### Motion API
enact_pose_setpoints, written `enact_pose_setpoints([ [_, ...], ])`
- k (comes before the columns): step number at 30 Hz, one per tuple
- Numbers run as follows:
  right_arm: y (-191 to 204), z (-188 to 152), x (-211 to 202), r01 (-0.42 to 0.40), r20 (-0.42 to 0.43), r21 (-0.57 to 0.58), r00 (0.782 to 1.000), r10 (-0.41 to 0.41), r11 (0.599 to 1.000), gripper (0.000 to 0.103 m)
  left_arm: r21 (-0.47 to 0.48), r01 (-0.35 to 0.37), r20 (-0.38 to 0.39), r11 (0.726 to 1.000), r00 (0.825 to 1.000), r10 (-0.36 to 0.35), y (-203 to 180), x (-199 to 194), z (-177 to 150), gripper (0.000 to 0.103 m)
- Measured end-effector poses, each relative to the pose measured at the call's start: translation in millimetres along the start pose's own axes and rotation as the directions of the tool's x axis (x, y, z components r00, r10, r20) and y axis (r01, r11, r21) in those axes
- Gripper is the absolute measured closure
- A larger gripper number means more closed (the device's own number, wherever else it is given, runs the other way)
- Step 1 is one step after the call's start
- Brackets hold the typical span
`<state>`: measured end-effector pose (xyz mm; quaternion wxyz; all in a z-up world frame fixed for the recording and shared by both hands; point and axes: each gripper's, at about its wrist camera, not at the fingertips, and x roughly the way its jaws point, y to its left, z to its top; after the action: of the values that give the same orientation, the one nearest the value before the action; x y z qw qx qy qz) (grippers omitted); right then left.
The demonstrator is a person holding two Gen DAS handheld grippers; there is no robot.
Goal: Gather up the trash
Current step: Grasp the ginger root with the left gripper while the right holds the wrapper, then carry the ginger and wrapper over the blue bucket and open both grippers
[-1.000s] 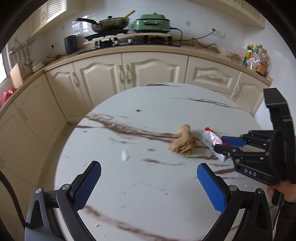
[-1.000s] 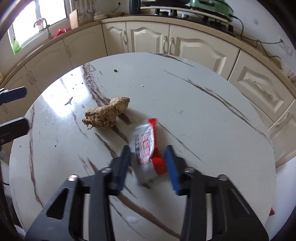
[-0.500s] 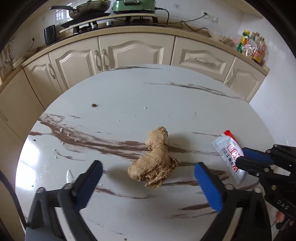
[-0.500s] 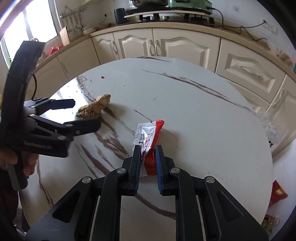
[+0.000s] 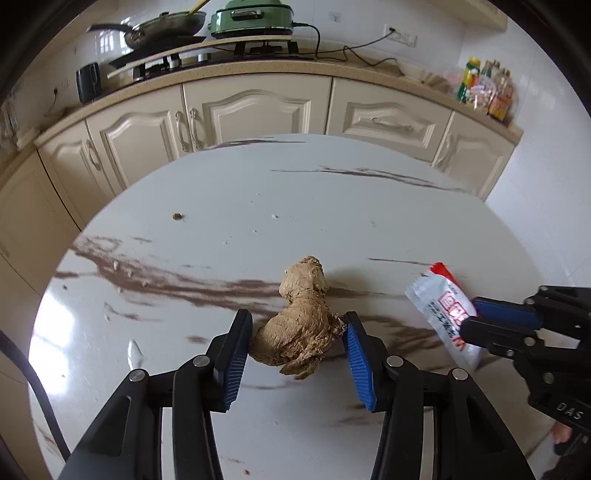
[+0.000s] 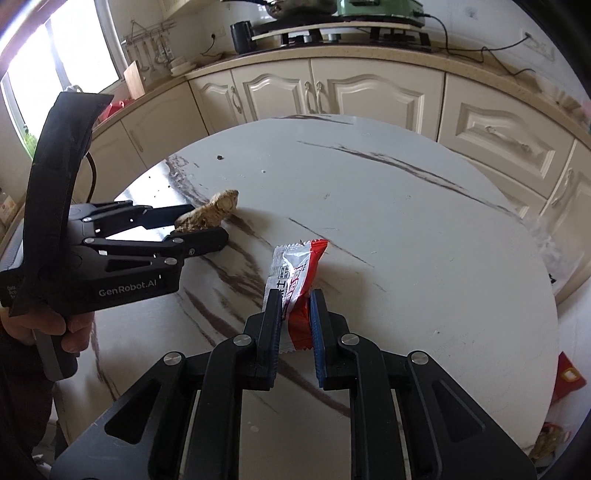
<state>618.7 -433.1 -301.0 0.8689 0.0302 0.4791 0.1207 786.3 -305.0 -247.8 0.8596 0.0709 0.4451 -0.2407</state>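
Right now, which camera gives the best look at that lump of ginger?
The left wrist view: the ginger lies whole and close between the closing left tongs. In the right wrist view, it is small and partly hidden by them.

On the worktop [image 5: 332, 229]: 1 ginger root [image 5: 301, 325], 1 red-and-white wrapper [image 6: 295, 280], 1 small white scrap [image 5: 135, 352]. 2 claws: left claw [image 5: 295, 354], right claw [image 6: 295, 321]. 1 pan [image 5: 166, 26], 1 green cooker [image 5: 251, 18].

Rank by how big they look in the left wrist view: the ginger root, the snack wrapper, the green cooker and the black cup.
1. ginger root
2. snack wrapper, part hidden by the right tool
3. green cooker, far off, so really bigger
4. black cup, also far off
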Motion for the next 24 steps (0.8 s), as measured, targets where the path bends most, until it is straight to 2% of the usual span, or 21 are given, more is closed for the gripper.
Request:
enact_pose_setpoints([
  [5, 7.4, 2.1, -10.7, -0.006, 0.024, 0.006, 1.0, 0.006, 1.0, 0.088, -0.011, 0.02, 0.035, 1.0, 0.999, -0.02, 10.7, -33.7, -14.3, 0.058],
  [12, 35.7, 9.9, -35.1, -0.019, 0.064, -0.013, 0.998, 0.019, 1.0, 0.088, -0.02, 0.038, 0.131, 0.999, 0.991, -0.036, 17.5, -104.6, -36.8, 0.058],
  [19, 99.2, 12.9, -63.1, -0.033, 0.11, -0.073, 0.993, 0.041, 0.997, 0.088, -0.043, 0.049, 0.215, 0.998, 0.976, -0.038, 39.4, -183.0, -85.5, 0.058],
  [24, 161.9, 16.4, -71.6, -0.07, 0.121, -0.134, 0.989, 0.087, 0.989, 0.088, -0.105, 0.032, 0.278, 0.994, 0.961, -0.001, 75.3, -245.1, -136.4, 0.058],
])
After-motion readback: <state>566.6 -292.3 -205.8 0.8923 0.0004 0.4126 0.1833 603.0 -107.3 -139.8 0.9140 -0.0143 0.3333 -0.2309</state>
